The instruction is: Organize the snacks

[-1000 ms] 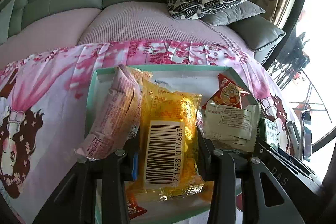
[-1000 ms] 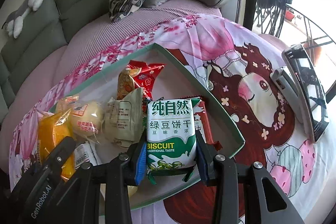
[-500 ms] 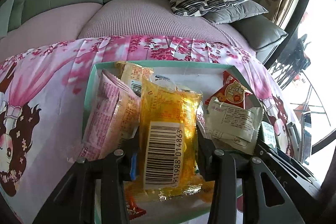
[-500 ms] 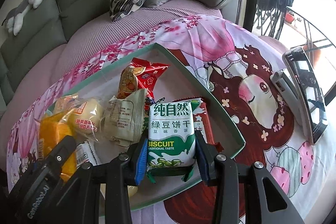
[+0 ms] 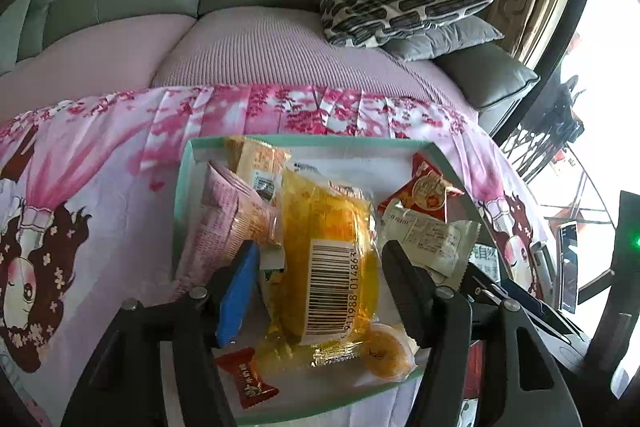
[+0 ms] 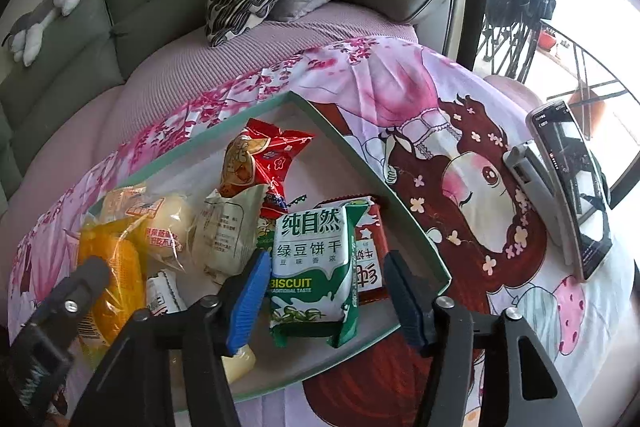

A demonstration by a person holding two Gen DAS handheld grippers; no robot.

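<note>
Snacks in tray point(image 5: 182, 187): yellow packet point(image 5: 328, 267) between left gripper point(image 5: 320, 267) jaws, green biscuit pack point(image 6: 316, 267) between right gripper point(image 6: 326, 279) jaws, near right corner. Jaws just opened, clear of both packs, gripping nothing. Best lifted straight back, without snagging wrappers or nudging neighbours.

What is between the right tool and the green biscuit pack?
Nothing visible. The green biscuit pack lies in the tray right between the right tool's open fingers, which have just been opening off it.
</note>
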